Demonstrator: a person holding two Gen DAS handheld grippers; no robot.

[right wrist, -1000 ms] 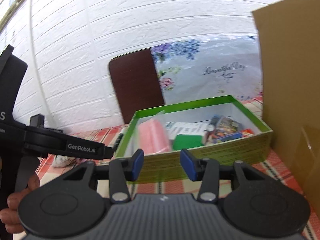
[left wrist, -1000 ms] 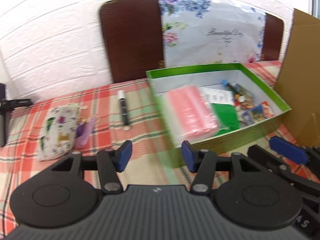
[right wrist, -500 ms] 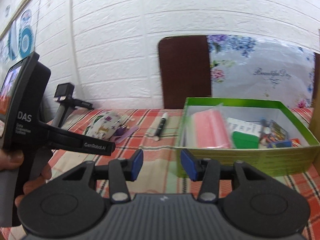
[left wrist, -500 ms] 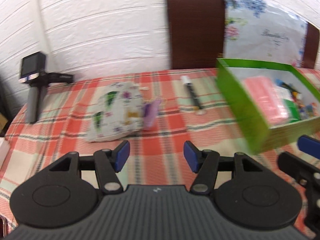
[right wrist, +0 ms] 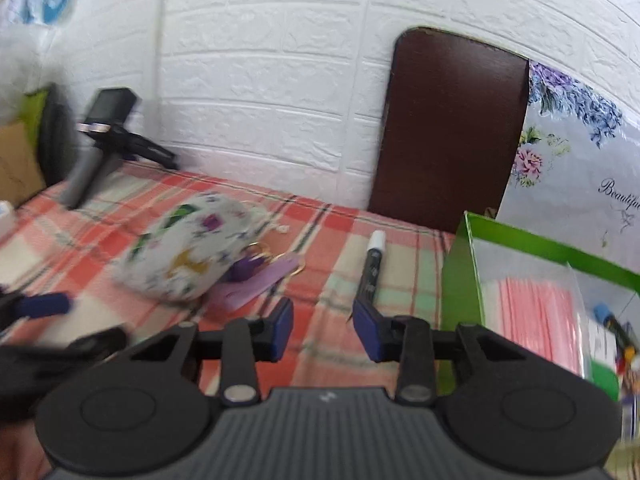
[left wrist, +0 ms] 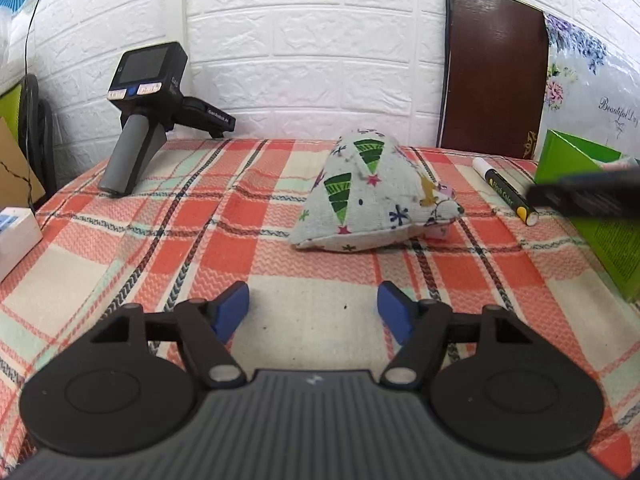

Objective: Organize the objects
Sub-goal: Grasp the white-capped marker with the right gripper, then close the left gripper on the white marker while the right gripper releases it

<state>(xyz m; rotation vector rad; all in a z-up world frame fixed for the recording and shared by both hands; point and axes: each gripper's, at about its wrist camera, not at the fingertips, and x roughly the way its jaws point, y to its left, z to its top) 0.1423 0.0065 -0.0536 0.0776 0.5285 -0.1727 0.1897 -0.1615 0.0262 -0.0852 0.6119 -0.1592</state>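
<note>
Both grippers gape empty; only right view shows, blurrily, purple tags (right wrist: 256, 280) beside pouch (right wrist: 188, 256).

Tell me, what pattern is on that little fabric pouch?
The fabric pouch is pale grey with green triangular trees and small stars, clearest from the left wrist.

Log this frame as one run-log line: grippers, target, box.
left gripper: open, empty, facing fabric pouch | right gripper: open, empty, near marker | green box: partly filled
</note>
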